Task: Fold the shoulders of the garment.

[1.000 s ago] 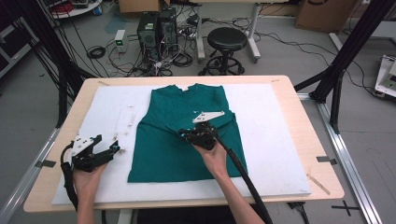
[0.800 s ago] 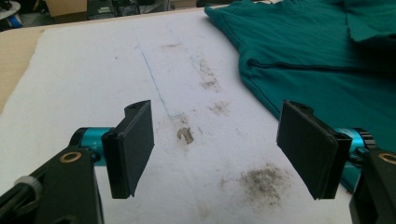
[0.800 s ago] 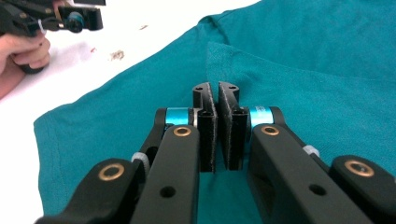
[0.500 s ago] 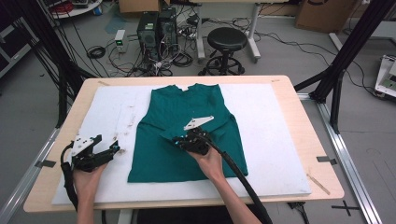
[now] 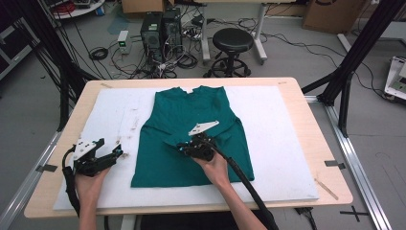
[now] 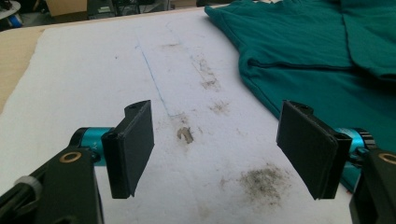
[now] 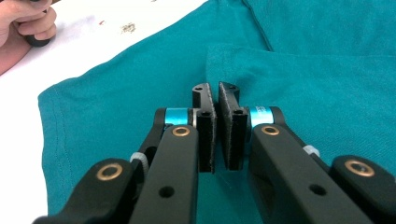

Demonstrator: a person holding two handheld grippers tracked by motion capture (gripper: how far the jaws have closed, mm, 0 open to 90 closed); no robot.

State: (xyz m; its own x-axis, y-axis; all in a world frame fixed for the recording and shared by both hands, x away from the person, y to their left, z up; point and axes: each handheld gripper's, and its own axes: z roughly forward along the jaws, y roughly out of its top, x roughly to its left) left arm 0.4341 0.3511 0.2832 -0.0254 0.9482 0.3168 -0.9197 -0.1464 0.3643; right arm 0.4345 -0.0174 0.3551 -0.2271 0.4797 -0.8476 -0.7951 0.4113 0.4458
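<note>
Fabric of the green shirt [image 5: 191,139], spread mid-table on the white mat [image 5: 282,143], sits pinched in my right gripper [image 7: 218,93] at a folded sleeve edge. I'd carry it low and lay it flat. My left gripper [image 6: 215,140] idles left, jaws wide apart.

The high view is looking forward and down from above the person's side, taking in the whole table [image 5: 297,96]. Each gripper view is looking low and close along its own jaws. All three are sharing the green shirt [image 5: 191,124] on the white mat [image 6: 93,70].
</note>
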